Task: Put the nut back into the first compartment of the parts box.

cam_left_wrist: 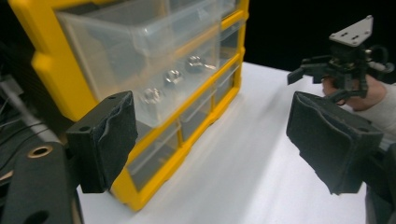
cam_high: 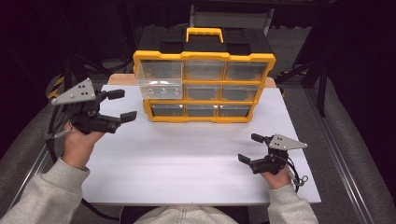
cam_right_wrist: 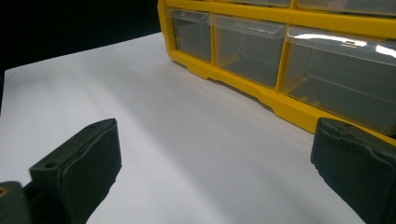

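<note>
Yellow plastic frames the parts organizer [cam_high: 204, 87] at the far middle of the white bench [cam_high: 187, 158], with a yellow carry handle [cam_high: 204, 32] on its black top and nine clear drawers in three rows. No brand, label or writing can be read on it in any view. The top-left drawer [cam_high: 160, 79] is pulled well out toward the person and hangs forward of the frame; three metal nuts [cam_high: 163, 90] lie in a row along its front, seen through the clear wall. In the left gripper view the same nuts [cam_left_wrist: 173, 77] sit behind the clear front of the drawer [cam_left_wrist: 140, 51].

The left gripper [cam_high: 119, 105] is held above the bench's left edge, just left of the organizer and near the open drawer. Its jaws are released and stand wide apart, with nothing between them and no contact with the drawer.

The right gripper [cam_high: 251, 148] rests low over the bench's near right part, well apart from the organizer, pointing left. Its jaws are also spread and empty; the right gripper view shows bare bench between them and the organizer's bottom row of drawers [cam_right_wrist: 289, 56] beyond, all pushed in.
</note>
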A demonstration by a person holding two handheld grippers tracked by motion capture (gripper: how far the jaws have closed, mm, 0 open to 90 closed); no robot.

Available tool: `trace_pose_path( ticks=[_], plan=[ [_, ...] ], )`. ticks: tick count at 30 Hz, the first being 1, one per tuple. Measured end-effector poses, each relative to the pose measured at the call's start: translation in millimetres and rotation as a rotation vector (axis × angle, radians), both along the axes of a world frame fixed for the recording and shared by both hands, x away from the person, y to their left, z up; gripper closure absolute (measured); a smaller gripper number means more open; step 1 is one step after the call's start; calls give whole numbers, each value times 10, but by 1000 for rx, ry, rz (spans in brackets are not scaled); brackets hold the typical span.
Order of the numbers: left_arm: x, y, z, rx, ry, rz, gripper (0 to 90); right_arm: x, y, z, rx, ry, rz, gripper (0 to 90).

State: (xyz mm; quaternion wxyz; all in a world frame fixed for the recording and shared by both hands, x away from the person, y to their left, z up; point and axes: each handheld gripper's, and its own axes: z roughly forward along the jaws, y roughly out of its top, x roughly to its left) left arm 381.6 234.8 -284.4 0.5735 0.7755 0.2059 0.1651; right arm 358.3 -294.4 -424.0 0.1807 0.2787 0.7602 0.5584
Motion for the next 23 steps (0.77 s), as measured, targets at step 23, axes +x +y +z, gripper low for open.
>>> trace_pose_path(
  ticks=[23],
  plan=[
    [-104, 38, -1360, -115, 81, -53, 89, -23, -56, 44, 6, -35, -23, 22]
  ],
)
